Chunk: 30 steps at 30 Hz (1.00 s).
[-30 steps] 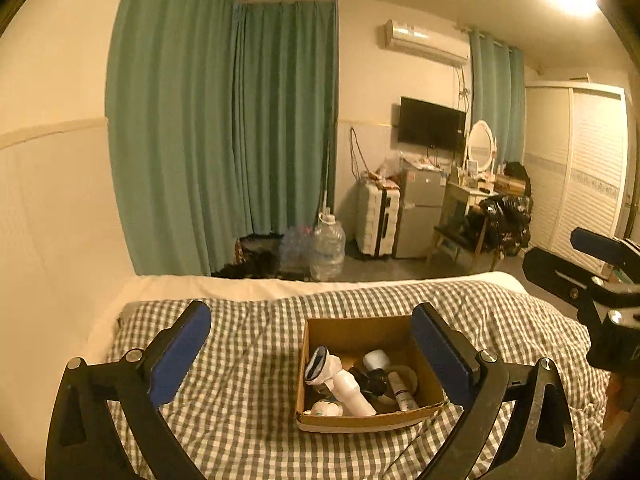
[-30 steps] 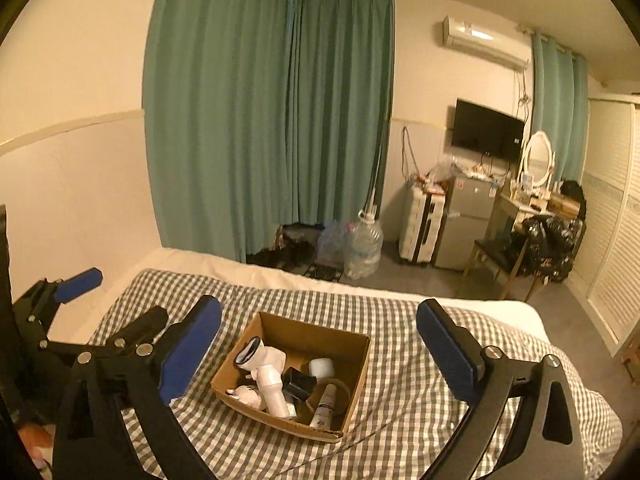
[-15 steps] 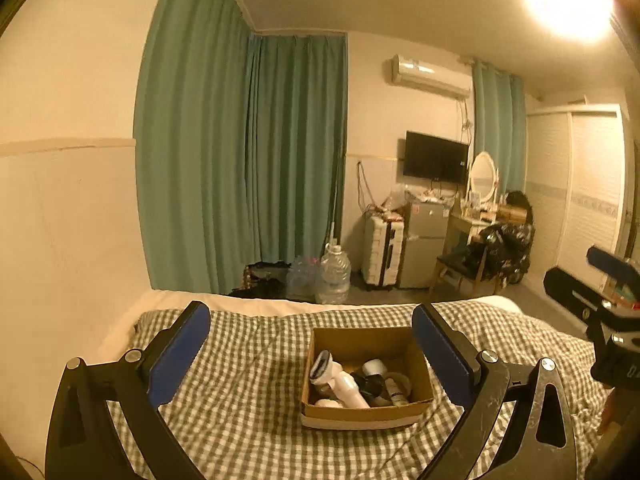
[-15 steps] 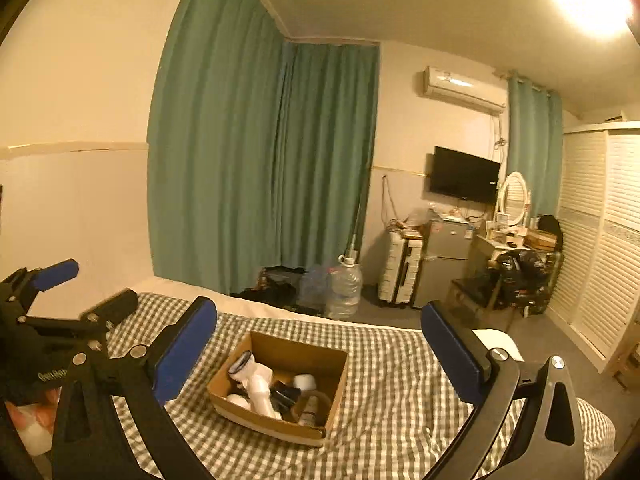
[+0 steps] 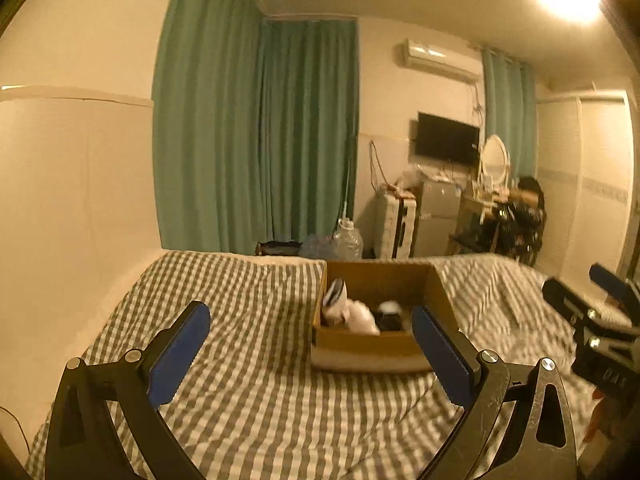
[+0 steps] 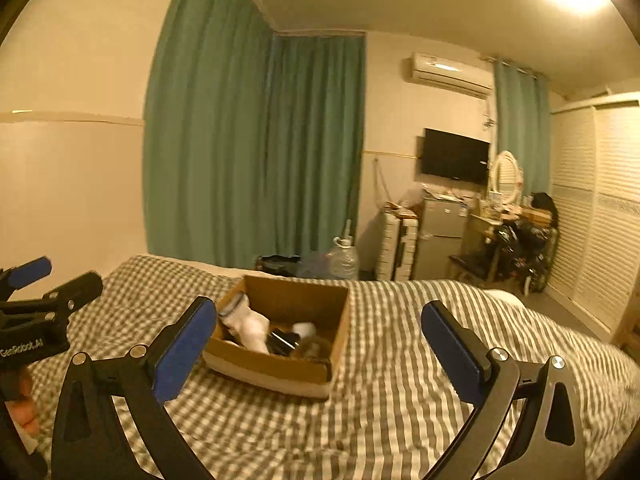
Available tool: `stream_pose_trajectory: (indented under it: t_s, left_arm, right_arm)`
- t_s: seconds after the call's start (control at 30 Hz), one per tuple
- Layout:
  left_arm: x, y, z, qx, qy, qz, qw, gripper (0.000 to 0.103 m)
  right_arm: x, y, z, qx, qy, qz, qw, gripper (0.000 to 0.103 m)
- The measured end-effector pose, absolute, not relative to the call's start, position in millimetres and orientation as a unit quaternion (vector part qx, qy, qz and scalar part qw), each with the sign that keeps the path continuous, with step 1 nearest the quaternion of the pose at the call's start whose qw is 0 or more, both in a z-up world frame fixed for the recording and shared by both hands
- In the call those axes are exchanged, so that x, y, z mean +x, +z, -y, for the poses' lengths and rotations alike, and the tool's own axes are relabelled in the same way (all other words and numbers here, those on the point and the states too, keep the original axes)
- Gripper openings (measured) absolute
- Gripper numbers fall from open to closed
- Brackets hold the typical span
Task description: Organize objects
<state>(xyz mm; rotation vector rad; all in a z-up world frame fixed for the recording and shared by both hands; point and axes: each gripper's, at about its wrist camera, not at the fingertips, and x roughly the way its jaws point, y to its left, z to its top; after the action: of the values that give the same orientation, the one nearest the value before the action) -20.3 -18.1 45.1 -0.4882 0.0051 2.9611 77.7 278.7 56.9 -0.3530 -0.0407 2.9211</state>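
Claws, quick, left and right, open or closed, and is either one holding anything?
Left claw: open wide, holding nothing, above the checked bedspread.
Right claw: open wide, holding nothing, facing the cardboard box.

We're looking at an open brown cardboard box (image 5: 372,346), no lid, sitting flat on the grey-and-white checked bed cover (image 5: 248,392). Inside we see a jumble: a white bottle-like item (image 6: 250,326) lies tilted against the left wall, its ringed mouth pointing up toward the rim. Next to it we've got a dark object (image 6: 286,340) in the middle, and a small white piece (image 6: 304,328) just behind that. Some brownish thing (image 6: 314,348) rests at the near right corner, too blurred for us to name.
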Motion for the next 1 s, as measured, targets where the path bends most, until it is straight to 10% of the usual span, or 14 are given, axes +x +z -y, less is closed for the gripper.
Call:
stream_pose_trajectory:
  t_s: [1.0]
  left_arm:
    - [-8.1,6.6,9.5,-0.165,0.985,-0.014,0.048,0.103]
  right_arm:
    - [86.3,18.2,-287.2,-0.133,0.987,0.000,0.096,0.103]
